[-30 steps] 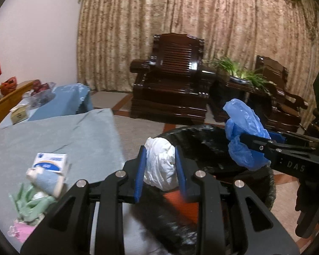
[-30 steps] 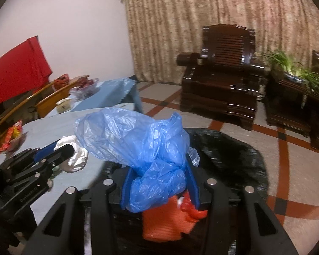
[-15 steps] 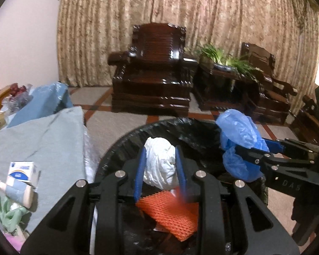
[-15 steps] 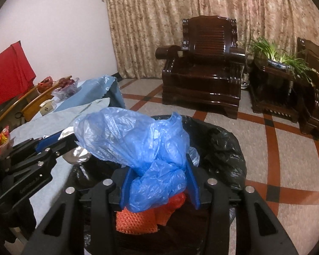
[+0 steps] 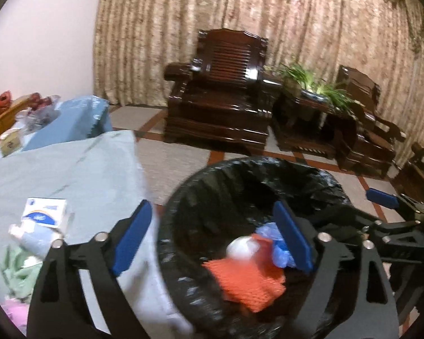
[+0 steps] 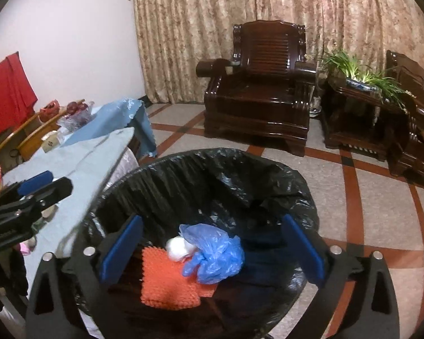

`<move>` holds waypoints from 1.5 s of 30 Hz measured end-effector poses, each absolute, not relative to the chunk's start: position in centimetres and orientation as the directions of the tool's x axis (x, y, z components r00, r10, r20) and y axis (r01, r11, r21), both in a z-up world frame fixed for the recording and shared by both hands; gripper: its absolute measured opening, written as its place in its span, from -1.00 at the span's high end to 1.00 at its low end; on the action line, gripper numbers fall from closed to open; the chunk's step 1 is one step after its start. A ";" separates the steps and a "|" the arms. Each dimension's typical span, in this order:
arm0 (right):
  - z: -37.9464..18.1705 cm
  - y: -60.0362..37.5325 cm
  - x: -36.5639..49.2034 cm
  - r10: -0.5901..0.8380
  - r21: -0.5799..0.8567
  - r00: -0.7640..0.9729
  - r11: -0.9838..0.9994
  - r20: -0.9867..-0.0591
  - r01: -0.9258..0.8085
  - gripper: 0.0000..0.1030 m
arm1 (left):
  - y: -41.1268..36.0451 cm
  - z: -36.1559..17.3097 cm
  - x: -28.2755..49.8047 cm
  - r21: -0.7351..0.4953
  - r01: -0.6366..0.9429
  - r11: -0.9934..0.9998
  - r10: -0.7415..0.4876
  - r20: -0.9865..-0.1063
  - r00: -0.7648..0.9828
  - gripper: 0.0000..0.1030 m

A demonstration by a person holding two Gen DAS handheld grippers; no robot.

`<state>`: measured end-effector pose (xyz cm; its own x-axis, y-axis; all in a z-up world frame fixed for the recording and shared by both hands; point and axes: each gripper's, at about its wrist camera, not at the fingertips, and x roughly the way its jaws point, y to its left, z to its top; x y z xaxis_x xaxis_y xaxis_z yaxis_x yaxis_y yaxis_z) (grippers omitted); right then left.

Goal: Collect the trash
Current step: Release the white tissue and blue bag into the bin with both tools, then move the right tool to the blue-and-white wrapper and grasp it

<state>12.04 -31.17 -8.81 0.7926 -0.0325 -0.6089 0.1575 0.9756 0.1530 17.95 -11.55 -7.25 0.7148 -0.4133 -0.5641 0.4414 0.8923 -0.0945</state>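
Trash lies in the black-lined bin (image 6: 268, 180): crumpled blue bag (image 6: 214, 254), white wad (image 6: 178, 247), orange mesh (image 6: 166, 279); both claws released.

Both grippers released; white wad (image 6: 178, 247) and blue bag (image 6: 214, 257) dropped into bin (image 6: 212, 166).

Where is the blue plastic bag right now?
In the right wrist view, the blue plastic bag lies inside the black-lined trash bin, touching the white wad and the orange mesh.
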 end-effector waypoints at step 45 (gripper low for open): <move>-9.5 -0.9 24.9 0.375 0.203 0.679 0.925 -0.632 -0.322 -0.88 | 19.4 -7.9 17.3 0.010 -0.172 0.985 0.148 -0.559 0.816 -0.76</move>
<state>24.90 -0.85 -9.51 0.6787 0.3748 -0.6315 -0.3216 0.9248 0.2032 17.28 19.40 -7.90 0.8158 0.1483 -0.5590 -0.1724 0.9850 0.0097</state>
